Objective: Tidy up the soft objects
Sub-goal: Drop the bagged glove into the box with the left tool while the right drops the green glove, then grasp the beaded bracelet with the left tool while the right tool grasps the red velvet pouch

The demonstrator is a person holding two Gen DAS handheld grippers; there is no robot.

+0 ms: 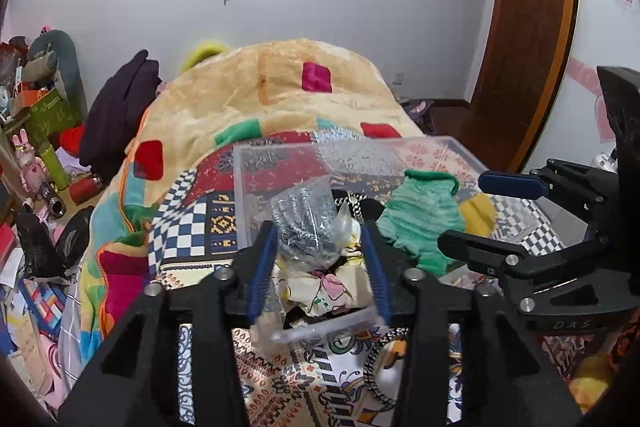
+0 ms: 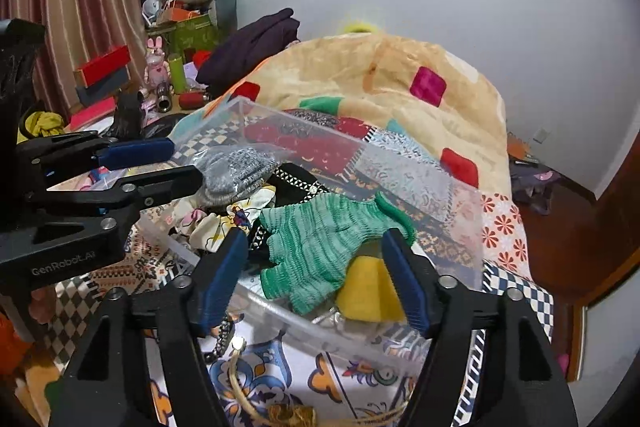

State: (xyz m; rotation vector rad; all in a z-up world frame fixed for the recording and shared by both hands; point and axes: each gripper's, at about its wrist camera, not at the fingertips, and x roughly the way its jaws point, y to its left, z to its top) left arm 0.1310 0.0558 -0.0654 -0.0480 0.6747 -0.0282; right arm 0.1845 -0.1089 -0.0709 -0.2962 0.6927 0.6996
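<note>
Left tongs: I had the left gripper (image 1: 324, 255) with its jaws apart, clamped on nothing, hanging over the near-left end of the clear plastic bin (image 1: 240, 195); the bagged grey knit (image 1: 308, 223) lay between and just beyond the blue pads.

Right tongs: my right gripper (image 2: 316, 267) also stood spread and empty, straddling the green knit glove (image 2: 320, 247) from the near side of the bin.

Green glove: it was draped inside the bin, cuff toward the far right, fingers toward me, partly over the yellow sponge (image 2: 370, 293).

Handling, glove: I judged it light, limp and stretchy; it would sag from any grip, so I would pinch a bunched fold near the cuff rather than a single finger.

Handling, bagged knit: soft inside, but the film looked slick; I would close on the bulk of the cloth, not on loose plastic.

Other contents: a floral cloth (image 2: 208, 227) and a dark patterned piece were tangled between the two, so a lift could drag neighbours along.

Bin: thin and light by my reckoning, resting on the patchwork bedspread (image 1: 192, 223); it might shift if I snagged its wall.

Beyond: a yellow blanket (image 1: 280, 87) was heaped behind.
</note>
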